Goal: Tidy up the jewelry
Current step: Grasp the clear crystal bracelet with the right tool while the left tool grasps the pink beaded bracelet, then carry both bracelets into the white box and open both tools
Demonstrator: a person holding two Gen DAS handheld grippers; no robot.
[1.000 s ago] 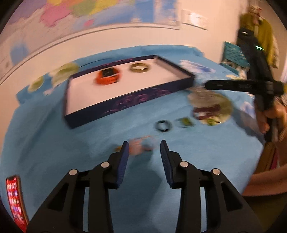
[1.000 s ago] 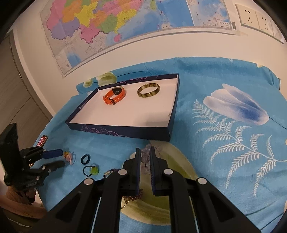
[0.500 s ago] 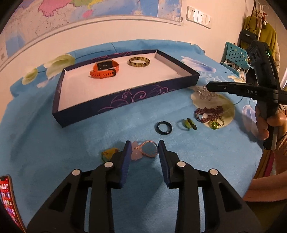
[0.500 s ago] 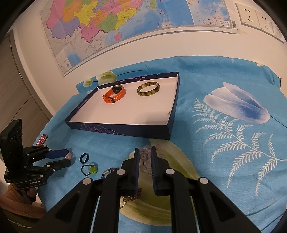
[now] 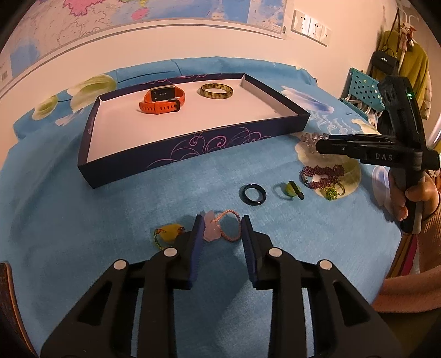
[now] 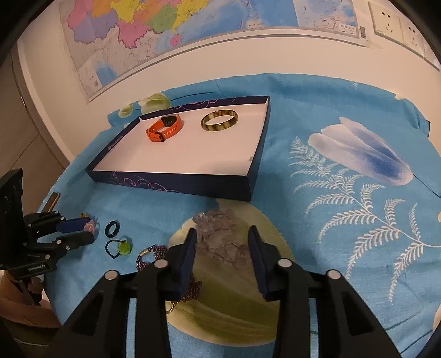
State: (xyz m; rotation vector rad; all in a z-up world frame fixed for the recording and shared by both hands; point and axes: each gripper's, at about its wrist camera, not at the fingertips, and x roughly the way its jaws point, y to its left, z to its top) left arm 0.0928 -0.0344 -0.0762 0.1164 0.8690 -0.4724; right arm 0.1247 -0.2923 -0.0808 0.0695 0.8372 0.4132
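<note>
pink bracelet (image 5: 223, 226) between closing left tool (image 5: 222, 220)

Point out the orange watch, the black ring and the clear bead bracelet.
orange watch (image 5: 162, 100), left wrist view, on its strap.
black ring (image 5: 252, 194), left wrist view, on its band.
clear bead bracelet (image 6: 220, 236), right wrist view, on its beads.

This looks like a room in a home. A big colourful map (image 6: 154, 30) hangs on the wall, with white plug sockets (image 5: 311, 26) beside it. A coat (image 5: 410, 63) and a small black bag (image 5: 384, 60) hang in the corner. A blue flowery cloth (image 6: 344, 170) covers the table.
</note>
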